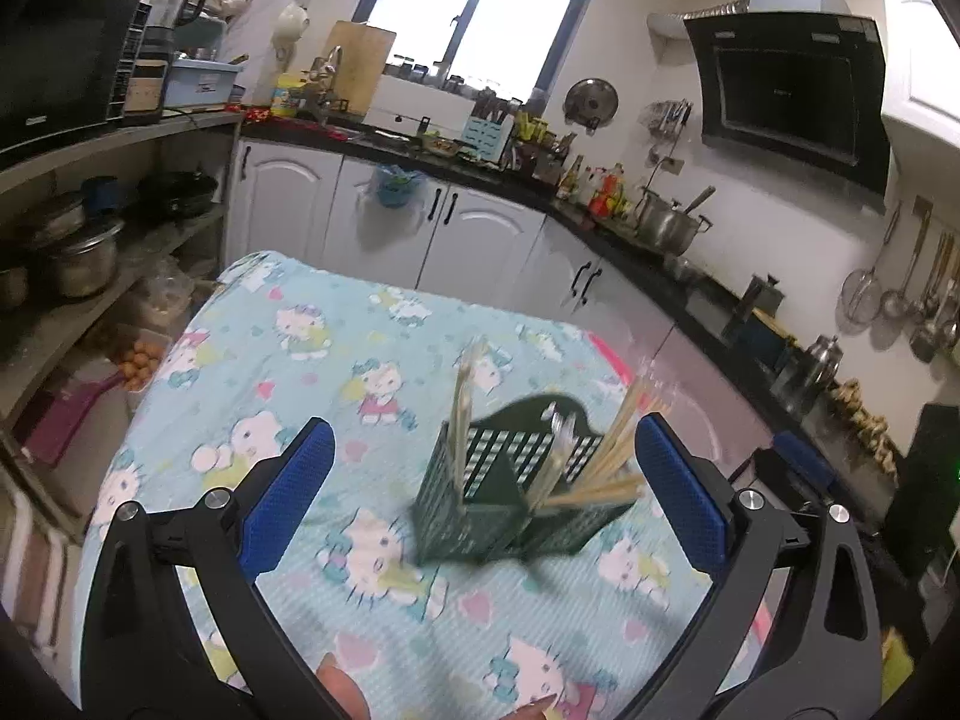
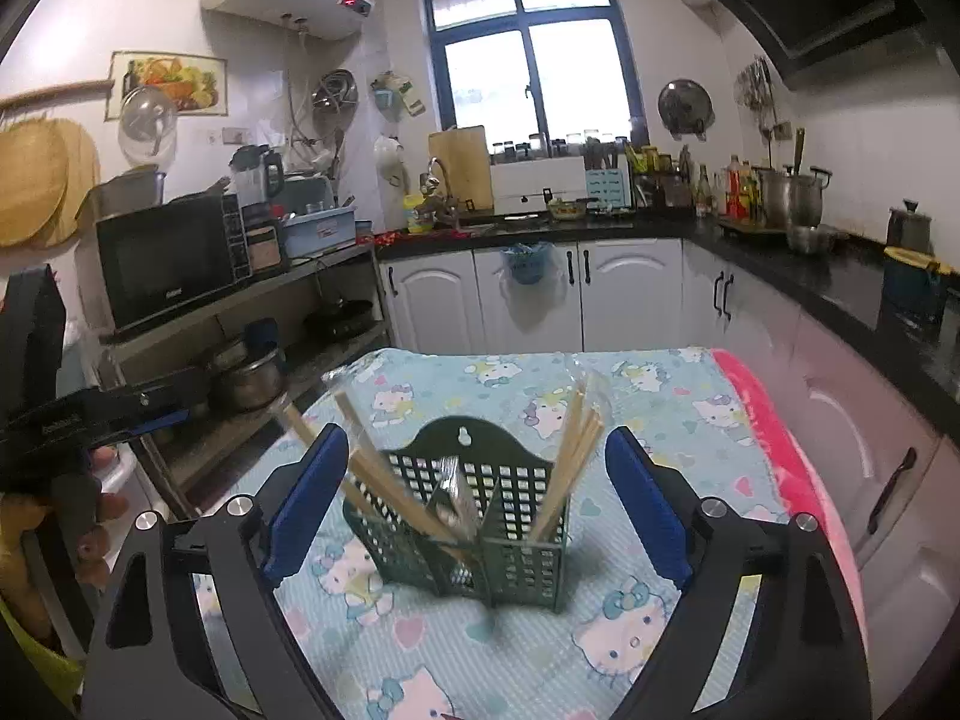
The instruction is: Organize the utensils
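On the cartoon-cat tablecloth, a dark green perforated utensil caddy stands upright, centred straight ahead of the right gripper, whose blue pads are spread wide and hold nothing. The left gripper is likewise spread and empty; from it the caddy sits ahead but offset toward its right finger. Judgement: the right gripper is better lined up. Bamboo chopsticks lean steeply in the right compartment, a second bundle slants out over the left one, long axes up and outward. A clear-handled utensil sits mid-caddy, blurred. Beyond the cloth: white cabinets, black counter, window.
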`<state>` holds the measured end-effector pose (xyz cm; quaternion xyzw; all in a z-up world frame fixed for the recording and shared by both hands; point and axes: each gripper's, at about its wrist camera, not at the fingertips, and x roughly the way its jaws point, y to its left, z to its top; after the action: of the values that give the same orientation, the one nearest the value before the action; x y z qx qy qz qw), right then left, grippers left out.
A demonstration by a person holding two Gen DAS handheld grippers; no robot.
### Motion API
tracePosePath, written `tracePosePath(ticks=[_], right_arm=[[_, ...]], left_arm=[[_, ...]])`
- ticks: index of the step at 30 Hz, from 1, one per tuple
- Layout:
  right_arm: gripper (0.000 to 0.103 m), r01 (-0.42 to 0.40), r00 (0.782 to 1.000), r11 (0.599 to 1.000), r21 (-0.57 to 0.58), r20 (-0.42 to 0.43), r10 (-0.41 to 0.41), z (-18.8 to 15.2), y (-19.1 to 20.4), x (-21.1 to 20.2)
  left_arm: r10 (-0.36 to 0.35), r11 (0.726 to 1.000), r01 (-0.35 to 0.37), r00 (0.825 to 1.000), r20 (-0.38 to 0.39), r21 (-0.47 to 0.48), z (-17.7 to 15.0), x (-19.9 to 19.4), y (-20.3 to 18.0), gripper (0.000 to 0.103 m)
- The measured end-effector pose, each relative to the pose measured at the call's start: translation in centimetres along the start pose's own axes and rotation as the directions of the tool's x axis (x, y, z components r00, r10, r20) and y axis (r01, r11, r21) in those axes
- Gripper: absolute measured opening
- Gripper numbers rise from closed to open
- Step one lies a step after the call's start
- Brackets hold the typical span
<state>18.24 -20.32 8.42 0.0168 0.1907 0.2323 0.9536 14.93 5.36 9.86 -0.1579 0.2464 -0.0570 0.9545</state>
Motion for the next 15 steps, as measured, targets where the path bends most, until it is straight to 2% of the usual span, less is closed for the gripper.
tracePosePath(ticks=[4,7,15], right_arm=[[0.095,0.008,1.000,1.000,-0.026,0.009,-0.008,-1.6,0.5,-1.6],[0.096,0.024,1.000,0.999,-0.045,0.010,-0.024,-2.9,0.9,-2.4],[0.096,0.089,0.996,0.994,-0.064,0.000,-0.089,-7.3,1.0,-3.1]], left_arm=[[0.025,0.999,-0.025,1.000,-0.014,0.020,-2.0,-0.6,-0.2,0.092],[0.053,0.997,-0.052,0.998,-0.020,0.051,-3.4,-0.9,-0.7,0.092],[0.065,0.993,-0.058,0.996,-0.063,0.107,-8.0,-0.9,-1.5,0.092]])
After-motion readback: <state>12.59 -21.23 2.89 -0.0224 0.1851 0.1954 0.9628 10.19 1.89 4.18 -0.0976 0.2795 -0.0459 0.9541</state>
